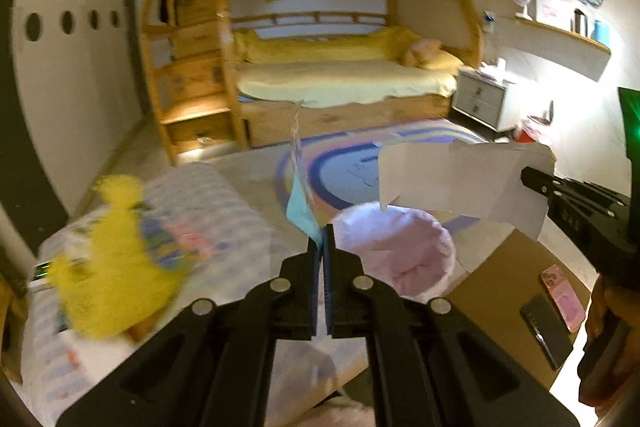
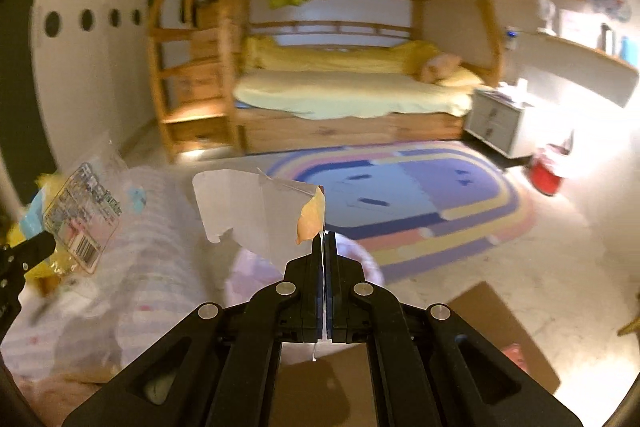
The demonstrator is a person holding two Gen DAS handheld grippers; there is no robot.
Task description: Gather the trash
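Left tongs (image 1: pixel 321 243) pinching wrapper (image 1: pixel 300 183), right tongs (image 2: pixel 323 241) pinching paper (image 2: pixel 248 211)

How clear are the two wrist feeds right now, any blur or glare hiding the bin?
Left wrist: motion blur smears the yellow plush toy; the pink-lined round bin stays readable. Right wrist: overexposed glare on the right wall by the white nightstand; the torn white cardboard partly covers the bin.

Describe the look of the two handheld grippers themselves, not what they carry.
Both the left gripper and right gripper are matte black, with angular linkage arms joined by round silver pins and flat narrow fingers. From the left camera, the right one's side shows small embossed digits.
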